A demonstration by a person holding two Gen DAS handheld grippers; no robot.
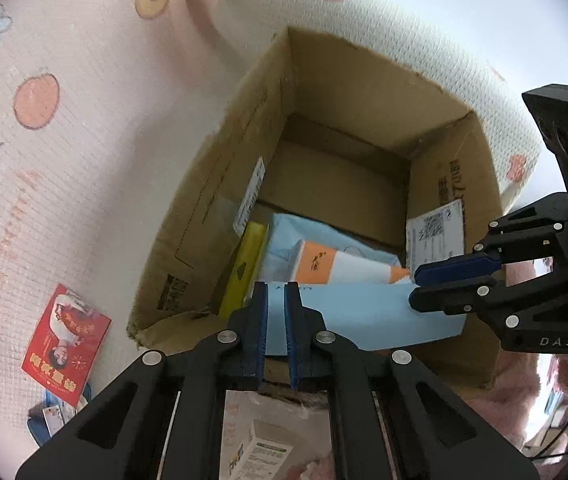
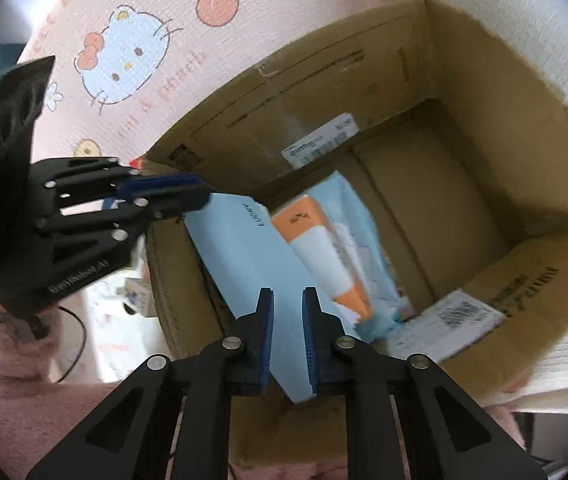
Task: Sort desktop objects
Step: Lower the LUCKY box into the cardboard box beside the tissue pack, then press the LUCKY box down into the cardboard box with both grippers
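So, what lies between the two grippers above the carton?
A flat blue box, gripped by the left gripper and the right gripper at opposite ends; both views show it.

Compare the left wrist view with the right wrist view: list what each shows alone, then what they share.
Left wrist only: a red leaflet on the pink mat and a yellow item inside the cardboard box.
Right wrist only: a cat-face print on the mat.
Both: the light blue box, shut on by the left gripper and right gripper, and the orange-and-white carton.
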